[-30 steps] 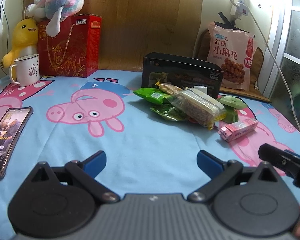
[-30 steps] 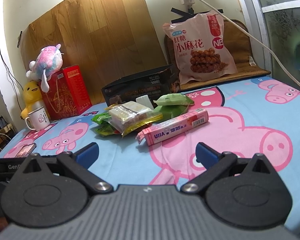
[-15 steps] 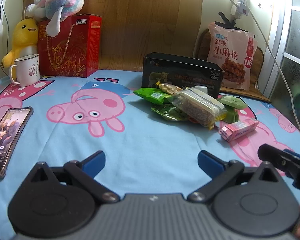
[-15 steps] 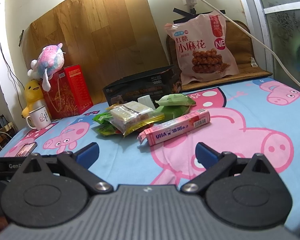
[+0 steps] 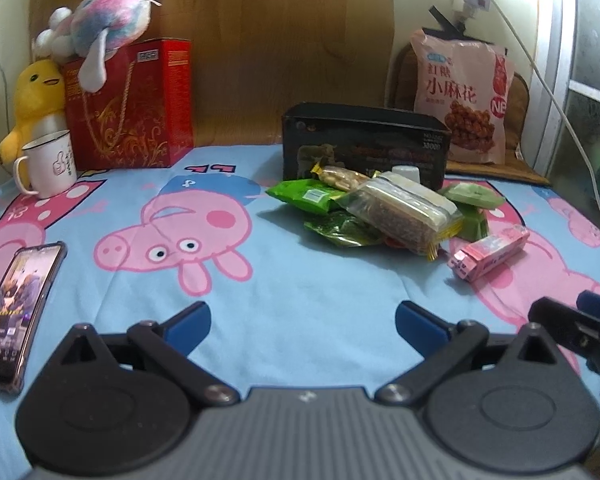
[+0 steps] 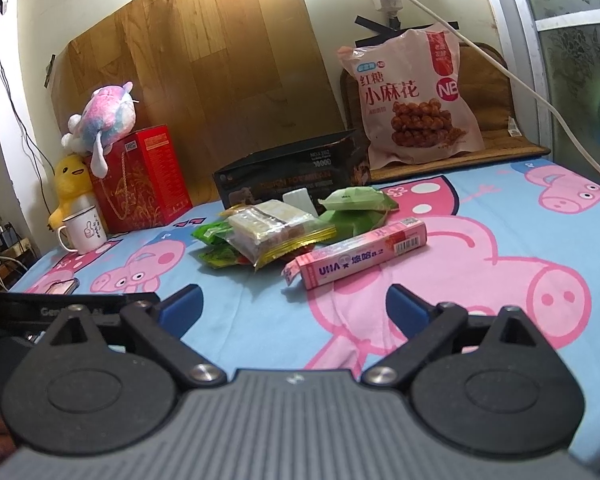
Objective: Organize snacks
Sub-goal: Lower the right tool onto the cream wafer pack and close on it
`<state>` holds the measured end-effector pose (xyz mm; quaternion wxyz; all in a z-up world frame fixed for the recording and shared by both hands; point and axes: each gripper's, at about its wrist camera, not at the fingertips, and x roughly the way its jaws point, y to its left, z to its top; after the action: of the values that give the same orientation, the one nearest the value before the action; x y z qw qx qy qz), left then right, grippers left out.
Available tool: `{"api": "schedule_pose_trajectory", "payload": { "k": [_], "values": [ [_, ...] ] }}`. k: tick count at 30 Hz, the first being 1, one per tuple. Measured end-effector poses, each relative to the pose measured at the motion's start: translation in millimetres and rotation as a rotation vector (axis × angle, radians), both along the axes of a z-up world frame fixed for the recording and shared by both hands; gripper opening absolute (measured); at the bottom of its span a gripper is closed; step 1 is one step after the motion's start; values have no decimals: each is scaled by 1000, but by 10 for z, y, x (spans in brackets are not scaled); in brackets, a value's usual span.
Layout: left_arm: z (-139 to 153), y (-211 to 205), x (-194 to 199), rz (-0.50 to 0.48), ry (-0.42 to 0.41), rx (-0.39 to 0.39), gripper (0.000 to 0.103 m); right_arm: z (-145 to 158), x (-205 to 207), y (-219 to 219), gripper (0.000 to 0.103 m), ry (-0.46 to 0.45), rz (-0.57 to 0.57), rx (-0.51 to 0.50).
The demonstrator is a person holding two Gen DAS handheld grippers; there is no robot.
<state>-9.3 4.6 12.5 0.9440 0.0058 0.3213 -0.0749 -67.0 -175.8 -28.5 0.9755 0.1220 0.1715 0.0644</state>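
A pile of snacks lies on the blue pig-print cloth in front of an open black box (image 5: pixel 364 142) (image 6: pixel 288 174): a clear biscuit pack (image 5: pixel 404 210) (image 6: pixel 278 226), green packets (image 5: pixel 304 196) (image 6: pixel 358 200) and a long pink box (image 5: pixel 490 252) (image 6: pixel 360 254) nearest the right gripper. My left gripper (image 5: pixel 303 322) is open and empty, well short of the pile. My right gripper (image 6: pixel 294 306) is open and empty, just short of the pink box. The right gripper's tip also shows at the right edge of the left wrist view (image 5: pixel 580 328).
A big pink snack bag (image 5: pixel 462 96) (image 6: pixel 414 92) leans against the wall behind the box. A red gift box (image 5: pixel 130 106) with plush toys, a white mug (image 5: pixel 48 164) and a phone (image 5: pixel 18 306) are on the left. A white cable (image 6: pixel 500 68) hangs at right.
Both grippers have eased slightly forward toward the snack pile and stayed open. Nothing on the cloth has moved.
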Motion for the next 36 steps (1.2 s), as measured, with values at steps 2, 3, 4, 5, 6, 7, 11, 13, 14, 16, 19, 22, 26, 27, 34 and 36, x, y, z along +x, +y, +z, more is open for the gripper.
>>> {"api": "schedule_pose_trajectory", "payload": {
  "k": [2,3,4,5,6,7,11,13,14,16,19,22,26,27,34,36],
  "values": [
    [-3,-33,47,-4,8,15,102,2,22,-11,98,2,8,4],
    [0,-49,72,-6,8,24,102,6,41,-19,96,3,15,4],
    [7,-65,98,-6,6,32,102,14,61,-22,94,2,21,0],
    [14,-76,131,-7,6,38,102,28,86,-26,91,-1,27,-7],
    [23,-86,163,-8,8,40,102,44,115,-32,89,-4,37,-12],
    [31,-91,197,-8,12,39,102,61,148,-43,88,-6,49,-14],
    [53,-115,327,-3,21,43,102,140,295,-81,79,-19,81,-23],
    [54,-129,377,3,22,49,102,172,385,-94,78,-21,99,-30],
    [55,-134,398,7,21,54,102,188,441,-93,76,-17,110,-36],
    [51,-135,433,20,21,64,102,216,553,-69,76,-13,136,-59],
    [33,-104,474,41,32,71,102,231,715,17,77,3,183,-126],
    [21,-62,485,59,40,79,102,204,891,81,79,24,226,-183],
    [3,41,474,91,52,76,101,125,1200,170,85,72,271,-248],
    [1,74,466,102,55,73,101,97,1276,188,85,86,265,-270],
    [-30,308,421,151,72,47,101,47,1392,258,68,95,315,-352],
    [-4,374,411,147,63,17,101,95,1316,248,65,98,340,-335]
  ]
}}
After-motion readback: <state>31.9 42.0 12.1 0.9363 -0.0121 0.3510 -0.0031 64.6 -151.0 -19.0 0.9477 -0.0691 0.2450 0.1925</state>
